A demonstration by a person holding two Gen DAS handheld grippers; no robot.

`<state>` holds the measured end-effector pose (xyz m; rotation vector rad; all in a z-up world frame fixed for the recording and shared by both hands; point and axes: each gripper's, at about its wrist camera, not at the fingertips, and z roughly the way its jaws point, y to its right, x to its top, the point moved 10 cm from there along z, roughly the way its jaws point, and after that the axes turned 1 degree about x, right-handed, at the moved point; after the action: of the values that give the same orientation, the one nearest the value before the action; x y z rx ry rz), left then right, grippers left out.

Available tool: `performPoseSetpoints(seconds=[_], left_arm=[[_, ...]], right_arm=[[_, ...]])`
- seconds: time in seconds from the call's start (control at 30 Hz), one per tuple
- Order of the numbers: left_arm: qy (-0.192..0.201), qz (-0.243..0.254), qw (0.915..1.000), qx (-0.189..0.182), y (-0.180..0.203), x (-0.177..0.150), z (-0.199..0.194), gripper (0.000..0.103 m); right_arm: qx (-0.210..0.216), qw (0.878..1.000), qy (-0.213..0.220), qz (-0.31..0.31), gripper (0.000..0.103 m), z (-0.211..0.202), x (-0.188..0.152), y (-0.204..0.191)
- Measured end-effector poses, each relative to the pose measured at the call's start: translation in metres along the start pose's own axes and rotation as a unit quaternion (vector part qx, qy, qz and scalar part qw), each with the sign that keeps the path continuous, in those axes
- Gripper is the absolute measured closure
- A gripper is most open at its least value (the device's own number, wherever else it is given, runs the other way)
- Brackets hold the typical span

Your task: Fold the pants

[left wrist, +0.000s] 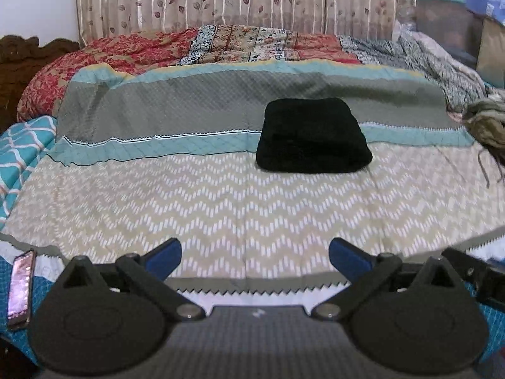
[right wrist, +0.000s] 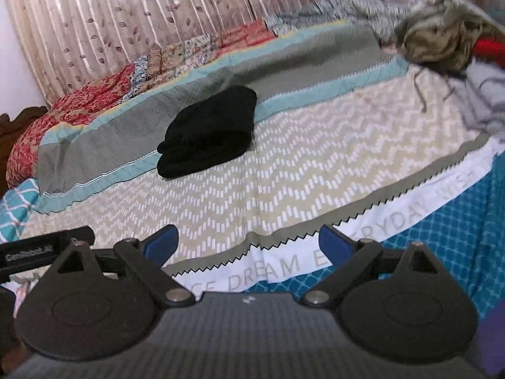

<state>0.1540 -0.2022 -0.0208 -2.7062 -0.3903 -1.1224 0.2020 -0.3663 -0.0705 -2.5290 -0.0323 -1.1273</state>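
Black pants (left wrist: 312,135) lie folded into a compact block on the patterned bedspread (left wrist: 221,208), across its teal and grey bands. They also show in the right wrist view (right wrist: 210,134), left of centre. My left gripper (left wrist: 255,257) is open and empty, held back over the bed's near edge, well short of the pants. My right gripper (right wrist: 248,245) is open and empty too, over the near edge with the printed border. The blue fingertips (left wrist: 169,254) of both grippers touch nothing.
A phone (left wrist: 20,287) lies at the near left edge. A heap of olive and grey clothes (right wrist: 442,28) sits at the right of the bed. A rumpled red quilt (left wrist: 110,53) and a curtain lie behind. Storage boxes (left wrist: 448,15) stand at the far right.
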Motion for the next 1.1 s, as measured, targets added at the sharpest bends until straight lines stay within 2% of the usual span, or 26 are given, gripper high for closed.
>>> performPoseSetpoints(seconds=[0.13, 0.47, 0.67, 1.1], left_arm=[[0.007, 0.010, 0.9999, 0.006, 0.004, -0.006, -0.010, 0.000], [0.016, 0.037, 0.9983, 0.043, 0.004, -0.005, -0.024, 0.000], [0.029, 0.053, 0.9969, 0.050, 0.009, -0.004, -0.029, 0.000], [0.022, 0.054, 0.9954, 0.076, 0.003, -0.004, -0.020, 0.000]], right_arm=[[-0.002, 0.999, 0.037, -0.019, 0.006, -0.024, 0.000, -0.006], [0.053, 0.996, 0.060, -0.030, 0.006, -0.050, 0.004, -0.027], [0.060, 0.997, 0.051, -0.025, 0.006, -0.048, 0.000, -0.027], [0.066, 0.997, 0.042, -0.007, 0.006, -0.042, -0.005, -0.024]])
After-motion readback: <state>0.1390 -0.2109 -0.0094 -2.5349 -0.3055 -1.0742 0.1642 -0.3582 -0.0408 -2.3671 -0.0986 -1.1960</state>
